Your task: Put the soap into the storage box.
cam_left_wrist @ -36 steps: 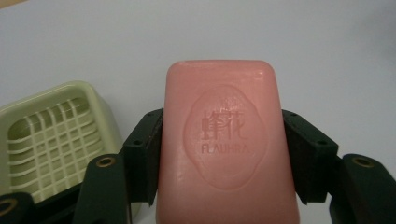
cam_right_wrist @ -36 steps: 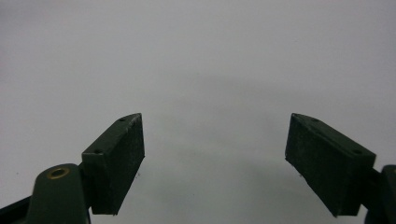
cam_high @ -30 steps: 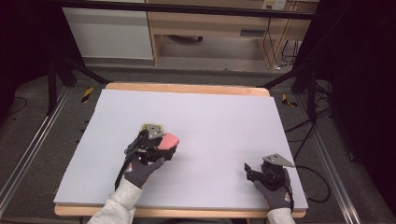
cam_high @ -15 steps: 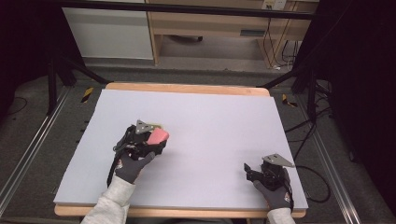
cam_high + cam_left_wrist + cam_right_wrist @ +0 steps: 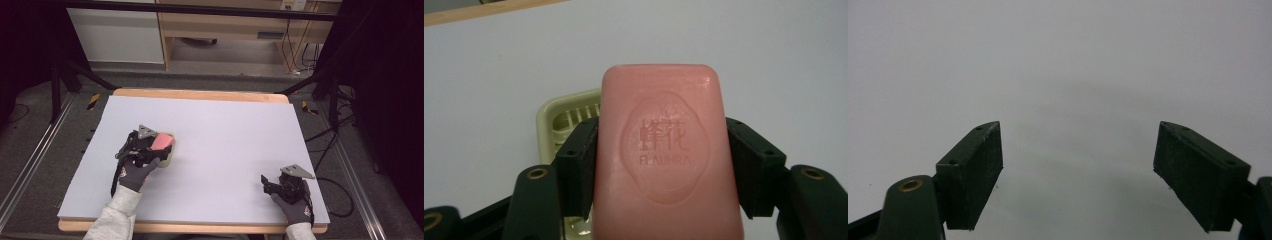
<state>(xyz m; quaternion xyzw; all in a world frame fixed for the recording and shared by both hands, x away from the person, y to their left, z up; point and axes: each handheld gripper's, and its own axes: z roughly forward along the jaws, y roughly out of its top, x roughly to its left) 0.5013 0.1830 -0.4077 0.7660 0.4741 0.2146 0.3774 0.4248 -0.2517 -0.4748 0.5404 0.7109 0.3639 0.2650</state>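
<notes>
A pink bar of soap (image 5: 666,155) with a stamped oval mark is clamped between the two black jaws of my left gripper (image 5: 663,165), pads pressing both long sides. Beneath and behind it lies a pale yellow-green slotted soap dish (image 5: 558,120). From above, the soap (image 5: 161,141) sits over the dish (image 5: 168,156) on the left half of the white board, with the left gripper (image 5: 152,145) shut on it. My right gripper (image 5: 267,181) rests near the board's front right corner; its jaws (image 5: 1078,170) stand wide apart over bare white surface, holding nothing.
The white board (image 5: 225,130) lies on a wooden table (image 5: 200,94) whose edge shows at the back. Metal rails (image 5: 30,165) run along both sides on the floor. A cabinet and shelf (image 5: 220,25) stand behind, with cables (image 5: 330,145) at the right.
My left hand has carried the soap leftward and slightly toward the back across the board. The right gripper has stayed put.
</notes>
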